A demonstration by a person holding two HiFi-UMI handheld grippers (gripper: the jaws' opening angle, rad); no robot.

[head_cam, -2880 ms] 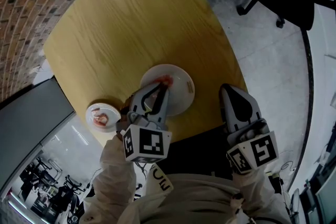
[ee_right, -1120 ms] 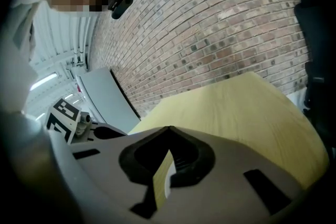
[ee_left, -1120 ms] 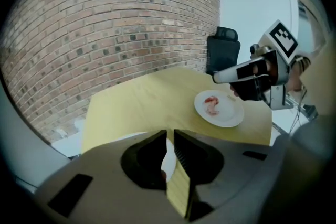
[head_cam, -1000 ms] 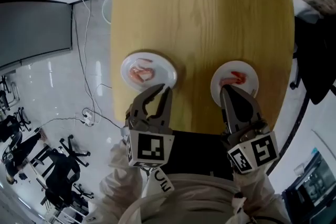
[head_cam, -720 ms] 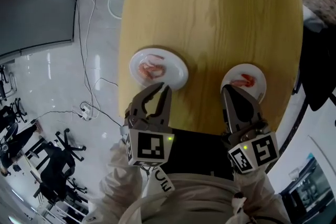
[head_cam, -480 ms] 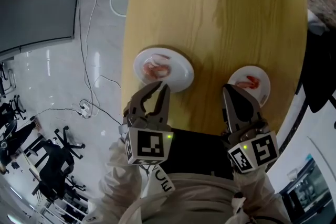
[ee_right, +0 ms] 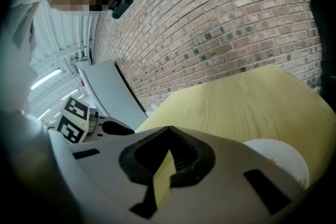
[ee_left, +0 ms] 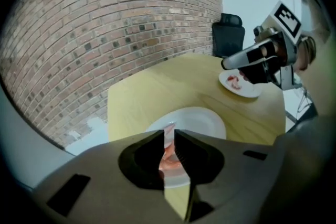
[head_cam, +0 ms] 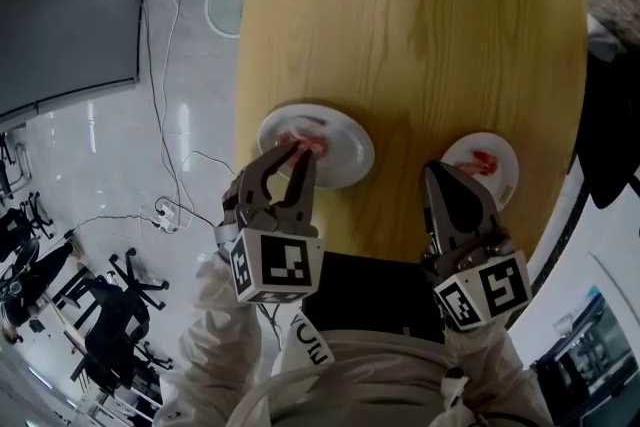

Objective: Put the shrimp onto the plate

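Left gripper (head_cam: pixel 296 151) a little open, right gripper (head_cam: pixel 432 171) closed.
The left gripper points steeply down and away from the body, and its jaws stand a small way apart, with a narrow gap between the tips. The right gripper is held beside it at a less steep angle, with its jaws together at the tips. The left marker cube (head_cam: pixel 276 265) and the right marker cube (head_cam: pixel 484 291) sit close to the chest. Light sleeves (head_cam: pixel 215 345) cover both forearms.

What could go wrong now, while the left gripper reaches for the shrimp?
The left gripper has its jaws only narrowly apart at the shrimp, so they may push it instead of gripping it. The plate lies close to the table edge; a hard push could slide it off.
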